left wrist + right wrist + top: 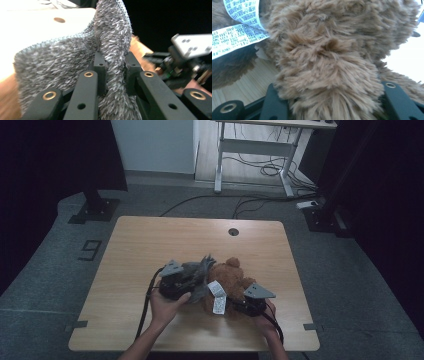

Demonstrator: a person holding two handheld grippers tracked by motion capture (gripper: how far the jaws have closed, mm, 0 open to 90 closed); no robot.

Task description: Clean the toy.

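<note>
Grey fleece garment (75,67), soft and limp, is pinched in my left claw (113,72) left of the light, squashy brown teddy bear (231,282) near mid-worktop (150,240) — my right claw (329,100) clamps its plush limb.

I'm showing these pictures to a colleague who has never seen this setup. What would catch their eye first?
Most likely the brown teddy bear lying near the front middle of the wooden table, a white printed label hanging off it. Next, the two hand-held tools at work on it: the left gripper pinches a fold of fuzzy grey cloth at the bear's left, and the right gripper clamps a furry brown limb at its right.
</note>
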